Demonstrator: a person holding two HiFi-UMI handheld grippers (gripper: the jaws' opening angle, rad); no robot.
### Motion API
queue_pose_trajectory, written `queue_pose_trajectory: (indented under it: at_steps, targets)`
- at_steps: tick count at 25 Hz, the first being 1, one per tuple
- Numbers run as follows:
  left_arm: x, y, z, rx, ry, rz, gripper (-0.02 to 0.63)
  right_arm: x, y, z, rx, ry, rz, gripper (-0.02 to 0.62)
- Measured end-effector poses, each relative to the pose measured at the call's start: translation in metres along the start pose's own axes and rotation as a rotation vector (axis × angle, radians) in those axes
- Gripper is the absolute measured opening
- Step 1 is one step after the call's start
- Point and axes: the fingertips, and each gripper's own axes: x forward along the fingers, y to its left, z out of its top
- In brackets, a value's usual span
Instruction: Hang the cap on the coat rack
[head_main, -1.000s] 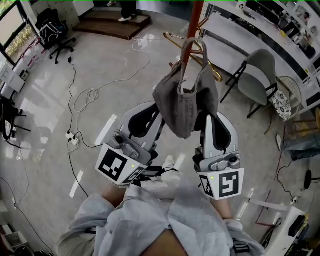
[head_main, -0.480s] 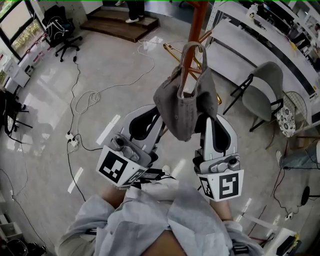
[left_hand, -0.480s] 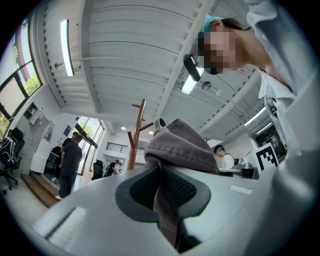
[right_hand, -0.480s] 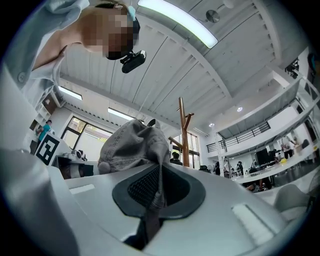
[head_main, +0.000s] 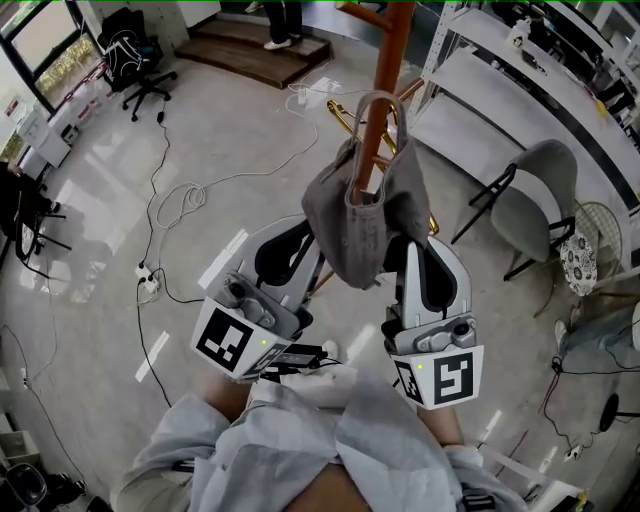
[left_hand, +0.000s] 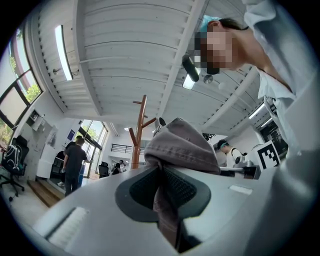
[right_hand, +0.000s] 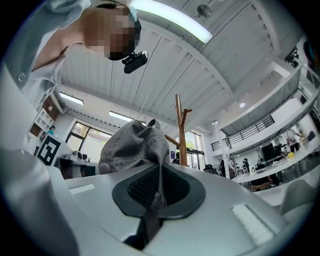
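Observation:
A grey cap (head_main: 366, 215) hangs between my two grippers in the head view, its back strap arching upward against the orange-brown coat rack pole (head_main: 385, 70). My left gripper (head_main: 312, 238) is shut on the cap's left edge, my right gripper (head_main: 400, 243) shut on its right edge. The left gripper view has grey cap cloth (left_hand: 181, 145) pinched between the jaws, with the coat rack (left_hand: 139, 131) farther ahead. In the right gripper view the cap (right_hand: 135, 145) bulges above the shut jaws, and the rack (right_hand: 180, 129) stands just beyond it.
A grey chair (head_main: 534, 205) and white shelving (head_main: 480, 90) stand to the right of the rack. Cables (head_main: 190, 195) trail over the glossy floor at left, near an office chair (head_main: 140, 70). A person (left_hand: 75, 162) stands by the far windows.
The view has shifted so the cap and both grippers sit slightly lower left against the rack pole. Both grippers keep their hold on the cap.

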Motion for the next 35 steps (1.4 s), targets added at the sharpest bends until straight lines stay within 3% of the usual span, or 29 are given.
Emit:
queue_pose_trajectory:
  at_steps: [16,35]
  targets:
    - [0.010,0.021,0.001,-0.008,-0.004,-0.029,0.031,0.022,-0.001,-0.004,-0.018,-0.005,-0.025,0.014]
    - [0.018,0.078,0.010,-0.059,-0.034,-0.030,0.031,0.075,0.019,-0.003,-0.071,-0.014,-0.021,0.014]
